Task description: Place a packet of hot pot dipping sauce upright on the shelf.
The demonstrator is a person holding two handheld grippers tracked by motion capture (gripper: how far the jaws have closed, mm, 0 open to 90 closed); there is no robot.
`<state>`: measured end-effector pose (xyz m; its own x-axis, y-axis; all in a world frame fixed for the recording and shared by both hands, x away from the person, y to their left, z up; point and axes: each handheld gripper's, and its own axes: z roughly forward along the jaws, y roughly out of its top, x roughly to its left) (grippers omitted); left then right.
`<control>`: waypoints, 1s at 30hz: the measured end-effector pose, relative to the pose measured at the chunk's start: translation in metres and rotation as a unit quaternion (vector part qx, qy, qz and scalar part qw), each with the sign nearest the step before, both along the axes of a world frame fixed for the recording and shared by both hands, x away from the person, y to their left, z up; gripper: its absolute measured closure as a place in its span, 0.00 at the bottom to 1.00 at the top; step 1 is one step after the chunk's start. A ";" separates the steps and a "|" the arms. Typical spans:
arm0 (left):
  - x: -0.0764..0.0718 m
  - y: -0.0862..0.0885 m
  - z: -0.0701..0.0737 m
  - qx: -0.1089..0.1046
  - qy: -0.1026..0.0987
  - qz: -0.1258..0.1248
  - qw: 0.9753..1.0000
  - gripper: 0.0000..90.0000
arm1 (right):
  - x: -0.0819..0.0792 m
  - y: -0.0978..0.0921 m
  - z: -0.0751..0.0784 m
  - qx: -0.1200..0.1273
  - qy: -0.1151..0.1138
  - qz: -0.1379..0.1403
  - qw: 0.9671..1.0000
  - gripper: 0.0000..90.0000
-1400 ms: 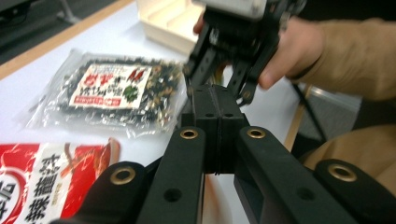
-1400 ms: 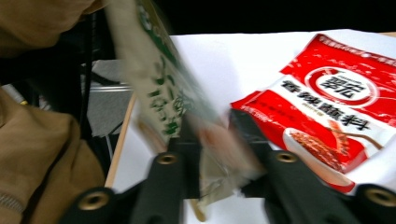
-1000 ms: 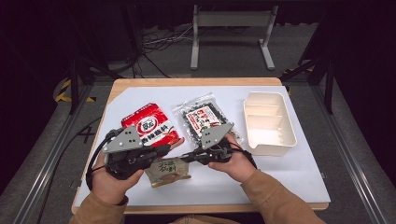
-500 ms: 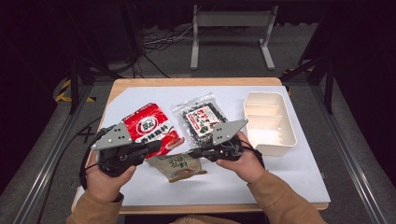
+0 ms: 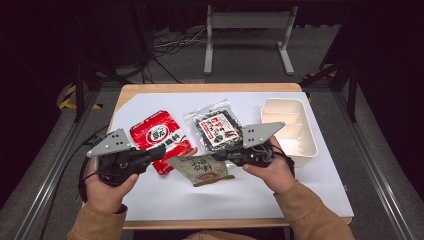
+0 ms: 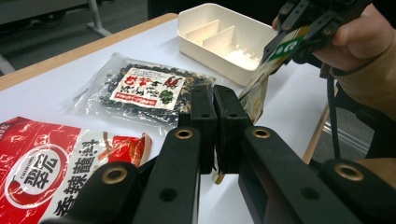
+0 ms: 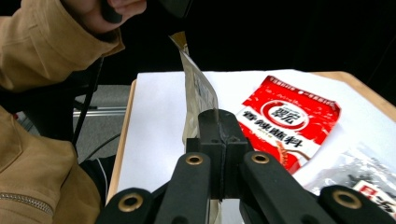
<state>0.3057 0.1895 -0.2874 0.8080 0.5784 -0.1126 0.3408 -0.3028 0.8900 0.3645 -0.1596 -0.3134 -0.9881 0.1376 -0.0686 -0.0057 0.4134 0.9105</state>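
High view: pale sachet [image 5: 201, 169] now off the bench [image 5: 300, 195], slung between left claw [image 5: 162, 151] and right claw [image 5: 223, 155]; a second ago lower.
Left claw view: jaws pinching sachet's near-left edge.
Right claw view: jaws clamped on opposite edge; judged ready to tear.

Wood table [image 5: 200, 88] w/ white sheet [image 5: 240, 192] over most of top. On sheet: red packet [image 5: 159, 136] at 9 o'clock, clear seaweed bag [image 5: 216, 127] just beside it at centre (dark bits inside), white divided tray [image 5: 289, 127] at 3 o'clock.
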 end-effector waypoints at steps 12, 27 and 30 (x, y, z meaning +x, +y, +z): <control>0.003 0.008 -0.002 -0.001 0.003 0.012 1.000 0.96 | 0.006 -0.024 0.020 0.021 -0.019 -0.032 0.999 1.00; 0.006 0.019 -0.008 -0.006 0.014 0.033 0.999 0.95 | 0.024 -0.057 0.045 0.031 -0.044 -0.079 0.995 1.00; 0.005 0.021 -0.010 -0.010 0.020 0.038 0.999 0.95 | 0.030 -0.064 0.049 0.032 -0.049 -0.089 0.994 1.00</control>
<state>0.3110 0.2107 -0.2978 0.7566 0.6349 -0.1564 0.3976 -0.2569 0.8808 0.3941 -0.2234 -0.2643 -0.9367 0.3167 -0.1493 -0.0278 0.3579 0.9333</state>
